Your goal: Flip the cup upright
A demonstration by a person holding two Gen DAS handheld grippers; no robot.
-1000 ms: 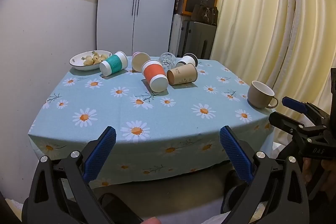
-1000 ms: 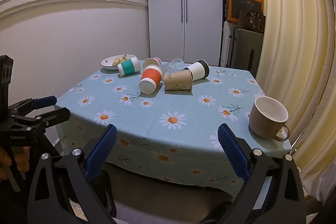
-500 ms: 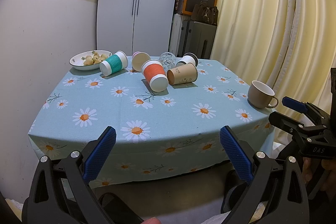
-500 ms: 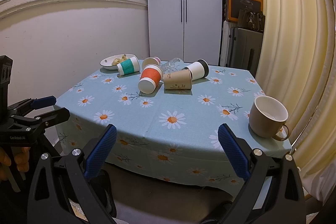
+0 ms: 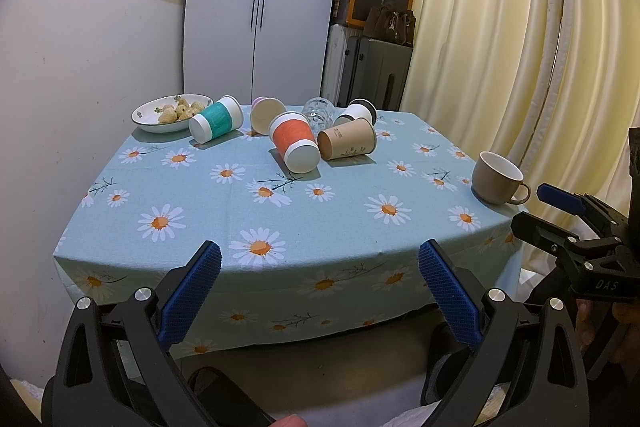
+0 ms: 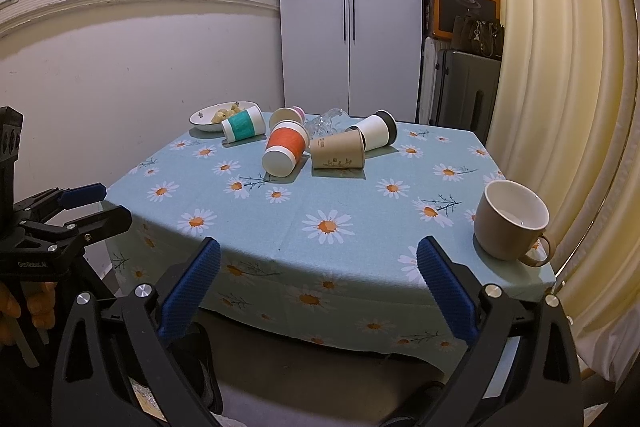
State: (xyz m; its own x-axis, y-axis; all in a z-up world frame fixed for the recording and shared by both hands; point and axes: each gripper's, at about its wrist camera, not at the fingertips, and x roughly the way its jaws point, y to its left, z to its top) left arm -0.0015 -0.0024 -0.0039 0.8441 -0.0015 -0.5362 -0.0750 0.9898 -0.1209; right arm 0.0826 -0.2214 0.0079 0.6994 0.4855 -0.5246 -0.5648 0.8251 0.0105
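Observation:
Several cups lie on their sides at the far middle of the table: a teal-sleeved cup [image 5: 216, 123], a pink cup [image 5: 266, 114], an orange-sleeved cup [image 5: 294, 141], a brown paper cup [image 5: 347, 144], a white cup with a black lid [image 5: 356, 113] and a clear glass [image 5: 319, 111]. A brown mug [image 5: 497, 177] stands upright at the right edge, also in the right wrist view [image 6: 510, 223]. My left gripper [image 5: 319, 297] is open and empty before the table's near edge. My right gripper [image 6: 318, 293] is open and empty, also off the table.
A bowl of food [image 5: 171, 113] sits at the far left corner. The daisy tablecloth [image 5: 280, 211] covers the table. A wall stands left, a curtain [image 5: 520, 47] right, and a cabinet, suitcase and boxes behind.

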